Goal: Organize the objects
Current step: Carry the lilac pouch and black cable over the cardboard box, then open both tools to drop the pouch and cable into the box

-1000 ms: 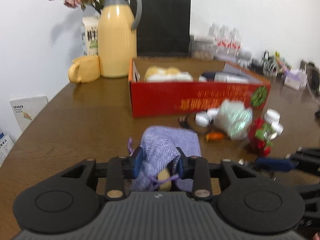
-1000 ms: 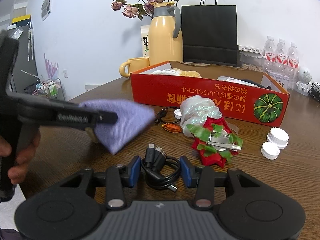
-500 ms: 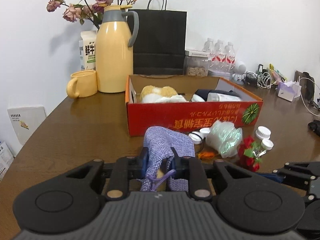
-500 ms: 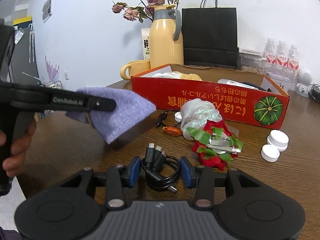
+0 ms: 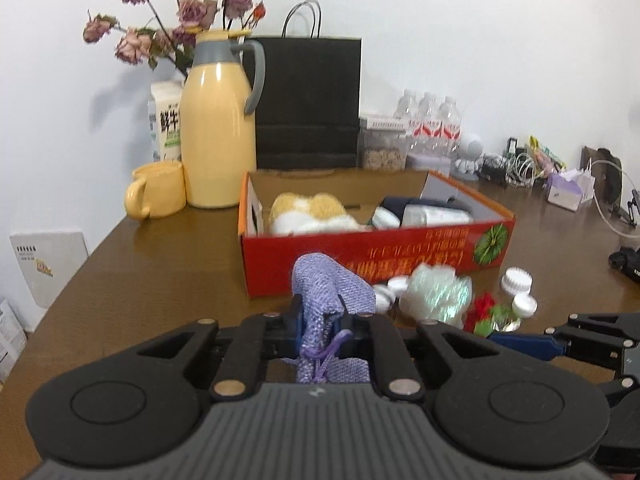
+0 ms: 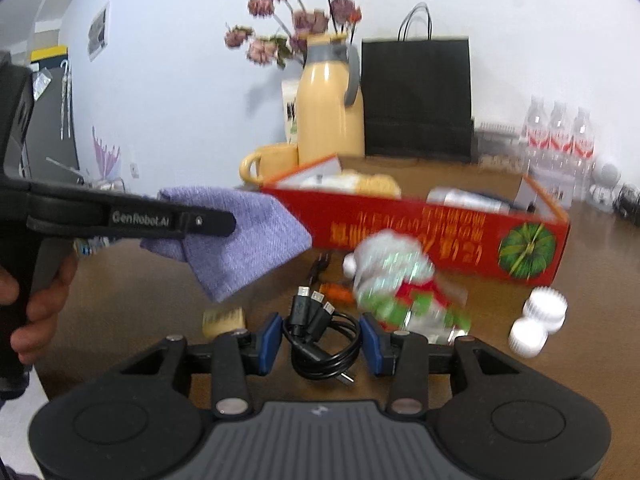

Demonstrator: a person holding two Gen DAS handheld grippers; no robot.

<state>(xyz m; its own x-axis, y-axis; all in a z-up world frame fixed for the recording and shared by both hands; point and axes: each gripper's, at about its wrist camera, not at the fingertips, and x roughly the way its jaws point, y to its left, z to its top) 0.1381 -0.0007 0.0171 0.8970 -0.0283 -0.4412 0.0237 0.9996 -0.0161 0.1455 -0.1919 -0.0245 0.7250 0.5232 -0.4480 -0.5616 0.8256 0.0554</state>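
My left gripper [image 5: 320, 316] is shut on a purple woven pouch [image 5: 328, 288] and holds it in the air in front of the red cardboard box [image 5: 360, 258]. The pouch [image 6: 244, 236] also shows in the right wrist view, hanging from the left gripper [image 6: 224, 222] above the table. My right gripper [image 6: 320, 336] is open, its jaws on either side of a coiled black cable [image 6: 324, 336] lying on the table. A small tan block [image 6: 223, 320] lies under the pouch.
A shiny wrapped bundle [image 6: 388, 264], a red and green ornament [image 6: 420, 304], an orange bit [image 6: 338, 292] and white caps [image 6: 540, 316] lie before the box. A yellow jug [image 5: 220, 136], mug [image 5: 156, 188], black bag [image 5: 308, 104] and water bottles [image 5: 428, 120] stand behind.
My left gripper has risen with the pouch, lifting it off the table toward the box. A tan block now lies bare under it. The right gripper stayed around the cable.
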